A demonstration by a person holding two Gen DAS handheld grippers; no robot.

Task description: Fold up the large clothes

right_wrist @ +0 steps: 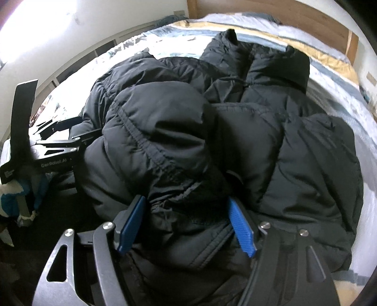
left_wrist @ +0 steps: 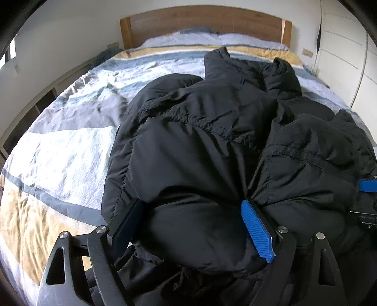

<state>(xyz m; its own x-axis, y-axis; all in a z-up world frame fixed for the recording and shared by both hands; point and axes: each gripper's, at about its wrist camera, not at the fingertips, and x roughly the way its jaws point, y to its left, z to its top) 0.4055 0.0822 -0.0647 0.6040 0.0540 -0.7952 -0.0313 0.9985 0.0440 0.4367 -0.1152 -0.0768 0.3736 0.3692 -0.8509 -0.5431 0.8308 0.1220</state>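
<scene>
A black puffer jacket (left_wrist: 212, 131) lies bunched in thick folds on the bed, its collar end toward the headboard. My left gripper (left_wrist: 192, 202) straddles a fat padded fold at the jacket's near edge. Its jaws stand wide, and the fabric bulges between them and brushes both blue pads. My right gripper (right_wrist: 186, 199) straddles a neighbouring fold of the jacket (right_wrist: 235, 131) the same way, jaws apart, with cloth filling the gap. In the right wrist view the left tool's black linkage (right_wrist: 56, 150) shows at the jacket's left side. The jacket hides the fingertips' undersides.
The bed's duvet (left_wrist: 70, 153) is striped white, grey-blue and ochre, and rumpled left of the jacket. A wooden headboard (left_wrist: 202, 21) and pillows stand at the far end. White wardrobe doors (left_wrist: 341, 58) flank the right side, and a low shelf (left_wrist: 35, 106) the left.
</scene>
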